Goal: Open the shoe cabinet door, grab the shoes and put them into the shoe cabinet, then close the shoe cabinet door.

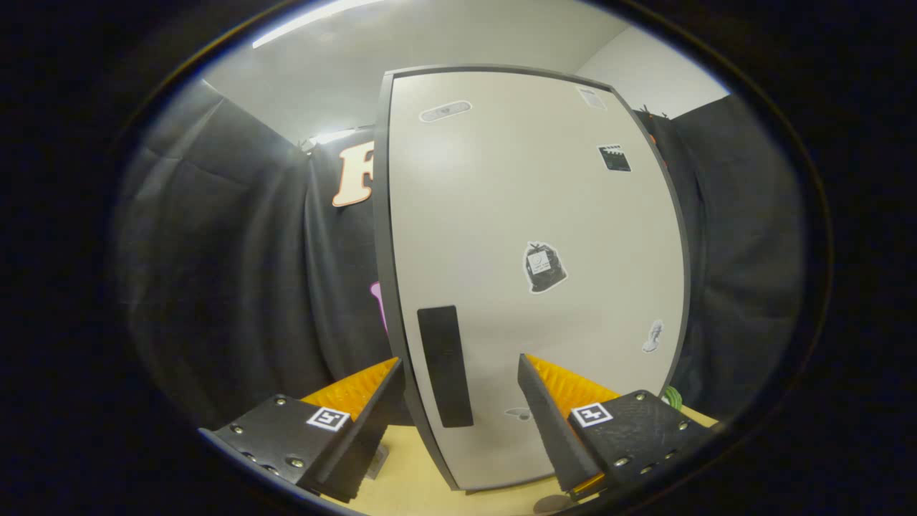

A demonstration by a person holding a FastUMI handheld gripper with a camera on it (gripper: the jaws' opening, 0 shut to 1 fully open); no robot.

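Tongs (458, 383) gape wide and empty, straddling the shoe cabinet door (534, 236) edge by its dark handle (444, 365); best to close squarely there, then pull outward.

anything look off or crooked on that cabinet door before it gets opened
Nothing stands out. The cabinet door looks shut and whole; its curve comes from the lens. The stickers on it sit at odd angles, but none is peeling. The gripper is open, its fingers either side of the dark handle strip.
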